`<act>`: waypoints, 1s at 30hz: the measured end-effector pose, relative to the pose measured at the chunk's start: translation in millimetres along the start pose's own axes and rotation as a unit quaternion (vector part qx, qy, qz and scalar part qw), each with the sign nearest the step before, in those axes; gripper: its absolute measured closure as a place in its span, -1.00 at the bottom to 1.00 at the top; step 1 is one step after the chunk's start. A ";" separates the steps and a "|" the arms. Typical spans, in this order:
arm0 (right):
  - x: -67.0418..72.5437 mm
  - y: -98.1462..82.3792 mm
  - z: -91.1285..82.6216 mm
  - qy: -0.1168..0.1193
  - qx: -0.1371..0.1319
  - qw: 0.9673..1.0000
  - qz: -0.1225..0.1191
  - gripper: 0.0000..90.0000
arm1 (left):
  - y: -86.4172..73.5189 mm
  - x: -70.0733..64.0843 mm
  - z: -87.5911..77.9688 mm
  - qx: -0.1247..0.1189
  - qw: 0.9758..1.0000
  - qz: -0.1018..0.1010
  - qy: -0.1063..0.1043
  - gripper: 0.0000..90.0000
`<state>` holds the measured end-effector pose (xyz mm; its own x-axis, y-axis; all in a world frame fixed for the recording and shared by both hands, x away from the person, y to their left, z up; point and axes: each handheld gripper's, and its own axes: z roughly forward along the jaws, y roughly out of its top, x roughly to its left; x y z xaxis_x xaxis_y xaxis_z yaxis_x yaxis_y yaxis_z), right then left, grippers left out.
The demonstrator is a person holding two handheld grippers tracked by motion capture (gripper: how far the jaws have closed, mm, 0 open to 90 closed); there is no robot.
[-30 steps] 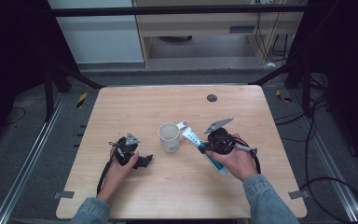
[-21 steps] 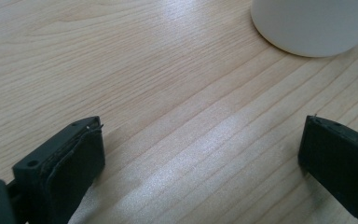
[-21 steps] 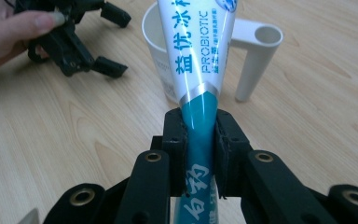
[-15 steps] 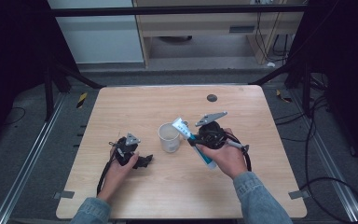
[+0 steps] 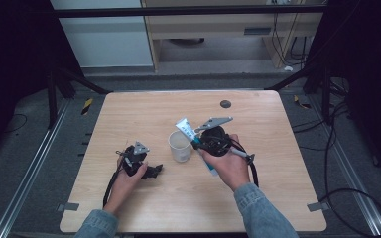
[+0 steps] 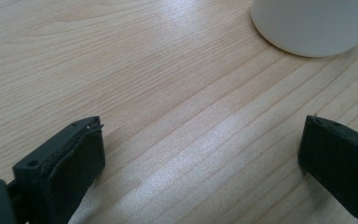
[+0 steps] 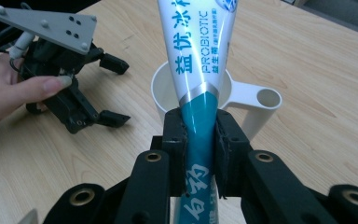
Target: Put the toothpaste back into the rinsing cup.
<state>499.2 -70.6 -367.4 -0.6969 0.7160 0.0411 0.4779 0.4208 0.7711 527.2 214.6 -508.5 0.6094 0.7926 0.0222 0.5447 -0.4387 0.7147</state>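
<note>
Right gripper (image 7: 200, 135) is clamping a toothpaste tube (image 7: 196, 65) between its jaws, tube slanting up over the rim of the white cup (image 5: 179, 146) at table centre. Cup handle (image 7: 261, 100) is pointing away from the left gripper (image 5: 149, 171), which is resting on the wooden table (image 5: 278, 198) just beside the cup, jaws standing wide with nothing between. A dark round disc (image 5: 225, 103) is lying well apart near the far edge.

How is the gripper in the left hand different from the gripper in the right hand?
The left gripper has its black jaws wide apart with nothing between them; the right gripper is clamped on a white-and-teal toothpaste tube. The left gripper lies low on the light wooden table; the right gripper is lifted, by the white plastic mug. Both are black, each held in a hand.
</note>
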 end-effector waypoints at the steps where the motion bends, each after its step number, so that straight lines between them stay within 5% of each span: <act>1: 2.3 0.9 0.2 -0.001 -0.004 1.000 0.000 0.71 | 0.0 0.0 0.0 0.000 1.000 0.000 0.000 -1.00; 15: 20.7 16.2 4.8 -0.035 -0.022 0.999 0.030 0.71 | 0.0 0.0 0.0 0.000 1.000 0.000 0.000 -1.00; 30: 15.1 46.0 11.3 -0.050 -0.058 0.995 0.060 0.71 | 0.1 0.0 -0.1 0.001 1.000 0.000 0.000 -1.00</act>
<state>516.7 -34.2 -338.4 -0.5787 0.8117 0.0785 0.4859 0.2659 0.8326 527.2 214.6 -508.3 0.6093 0.7927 0.0216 0.5462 -0.4393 0.7132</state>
